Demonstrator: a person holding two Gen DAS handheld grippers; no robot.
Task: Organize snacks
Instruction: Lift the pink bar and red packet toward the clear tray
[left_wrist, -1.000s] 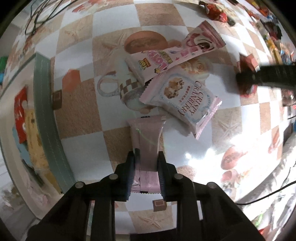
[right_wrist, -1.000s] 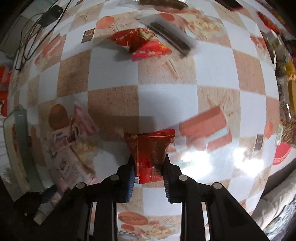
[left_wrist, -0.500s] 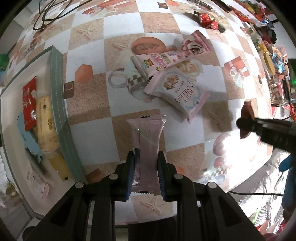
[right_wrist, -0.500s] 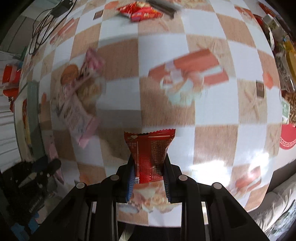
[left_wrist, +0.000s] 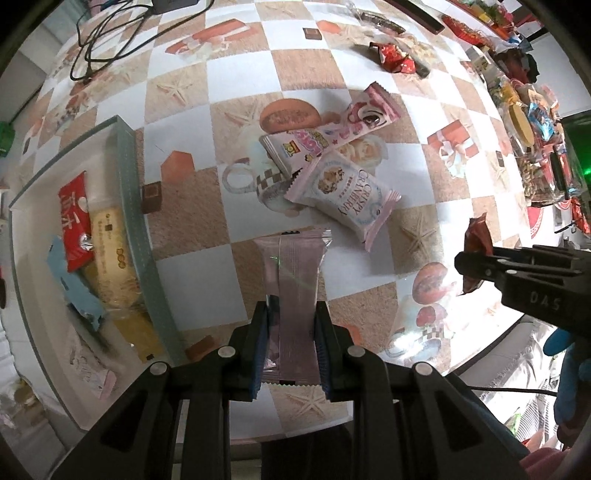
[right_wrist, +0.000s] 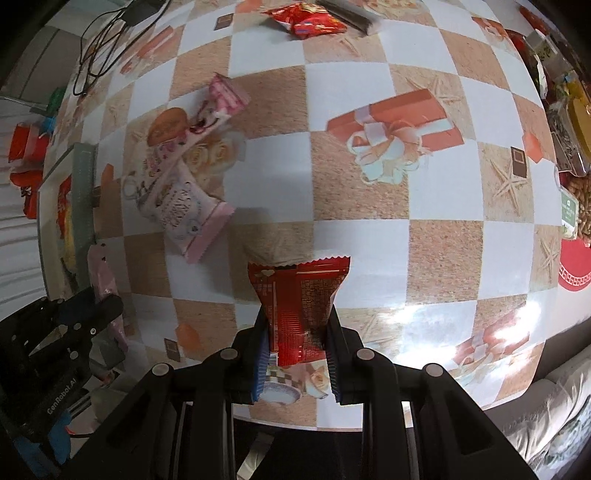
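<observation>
My left gripper (left_wrist: 290, 325) is shut on a pale pink snack packet (left_wrist: 293, 280), held above the checkered tablecloth. My right gripper (right_wrist: 297, 325) is shut on a red snack packet (right_wrist: 297, 299), also held in the air. In the left wrist view the right gripper (left_wrist: 476, 267) comes in from the right with the red packet (left_wrist: 476, 240). A white tray with a grey-green rim (left_wrist: 136, 221) lies to the left and holds several snacks. Two pink packets, a cranberry one (left_wrist: 343, 199) and a longer one (left_wrist: 332, 136), lie overlapped on the cloth.
Red wrappers and a dark bar (left_wrist: 395, 59) lie at the far side of the table. Jars and packets (left_wrist: 528, 122) crowd the right edge. Black cables (left_wrist: 110, 40) trail at the far left. The table's near edge (right_wrist: 406, 417) runs just below the grippers.
Both grippers rose with their packets, so more of the table and tray shows. The right gripper swept toward the near edge and closer to the left one.
</observation>
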